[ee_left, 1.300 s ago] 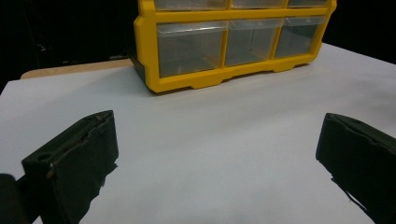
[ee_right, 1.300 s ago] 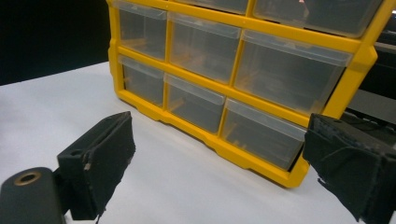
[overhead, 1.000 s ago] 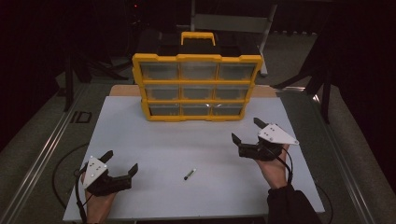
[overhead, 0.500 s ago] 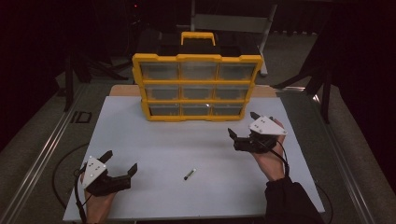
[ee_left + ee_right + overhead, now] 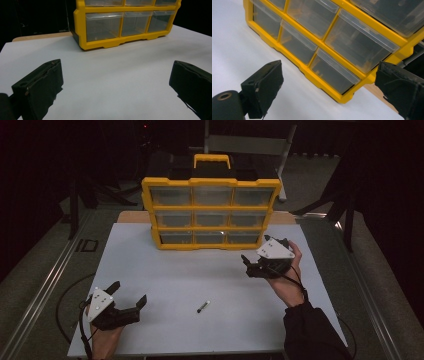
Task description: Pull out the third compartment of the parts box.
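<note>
I hold my right gripper [image 5: 256,266] with jaws spread and empty, aimed at the yellow plastic drawer cabinet with clear drawers [image 5: 210,212]; its bottom-right drawer [image 5: 334,73] lies just ahead of the fingertips, probably the one I mean to open. My left gripper [image 5: 129,301], jaws likewise wide apart and holding nothing, waits low and well back from the cabinet. A small dark screw-like piece [image 5: 202,307] lies between the two grippers, untouched. The white tabletop [image 5: 170,275] is matte; the room beyond is dark.
</note>
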A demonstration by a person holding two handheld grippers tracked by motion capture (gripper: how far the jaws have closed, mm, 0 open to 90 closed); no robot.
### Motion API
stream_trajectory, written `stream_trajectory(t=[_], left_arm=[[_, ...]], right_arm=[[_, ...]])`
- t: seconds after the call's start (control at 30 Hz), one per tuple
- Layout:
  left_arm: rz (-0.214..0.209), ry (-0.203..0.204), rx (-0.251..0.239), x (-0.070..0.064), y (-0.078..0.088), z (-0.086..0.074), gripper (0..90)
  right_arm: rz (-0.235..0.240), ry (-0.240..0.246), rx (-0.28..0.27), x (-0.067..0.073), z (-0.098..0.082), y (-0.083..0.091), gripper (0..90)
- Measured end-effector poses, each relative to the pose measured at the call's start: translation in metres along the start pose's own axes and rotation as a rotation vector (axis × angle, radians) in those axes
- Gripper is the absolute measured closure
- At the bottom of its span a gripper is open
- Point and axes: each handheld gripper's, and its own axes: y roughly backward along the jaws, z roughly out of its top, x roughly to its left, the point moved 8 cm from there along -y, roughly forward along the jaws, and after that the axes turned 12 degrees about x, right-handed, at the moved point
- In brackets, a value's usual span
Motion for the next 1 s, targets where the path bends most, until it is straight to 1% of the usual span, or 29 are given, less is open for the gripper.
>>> stream_trajectory(t=[0.17, 0.23, 0.43, 0.57, 0.63, 0.73, 0.77, 0.87, 1.0], left_arm=[[-0.003, 0.0, 0.001, 0.0, 0.0, 0.0, 0.0], [-0.001, 0.0, 0.001, 0.0, -0.001, 0.0, 0.0], [0.0, 0.0, 0.002, 0.0, 0.0, 0.0, 0.0], [-0.001, 0.001, 0.001, 0.0, 0.0, 0.0, 0.0], [-0.002, 0.001, 0.001, 0.0, 0.0, 0.0, 0.0], [-0.002, 0.001, 0.001, 0.0, 0.0, 0.0, 0.0], [-0.002, 0.001, 0.001, 0.0, 0.0, 0.0, 0.0], [-0.003, 0.002, 0.002, 0.0, 0.0, 0.0, 0.0], [-0.003, 0.001, 0.003, 0.0, 0.0, 0.0, 0.0]], right_arm=[[-0.051, 0.063, 0.018, -0.003, 0.003, -0.001, 7.7], [-0.059, 0.079, 0.024, -0.003, 0.005, -0.001, 7.7], [-0.112, 0.143, 0.037, -0.003, 0.01, -0.004, 7.7], [-0.159, 0.217, 0.056, -0.002, 0.012, -0.007, 7.7], [-0.166, 0.244, 0.057, 0.0, 0.013, -0.009, 7.7], [-0.175, 0.267, 0.061, 0.001, 0.015, -0.011, 7.7], [-0.185, 0.279, 0.064, 0.0, 0.015, -0.011, 7.7], [-0.193, 0.295, 0.069, 0.0, 0.016, -0.014, 7.7], [-0.222, 0.325, 0.073, -0.001, 0.017, -0.015, 7.7]])
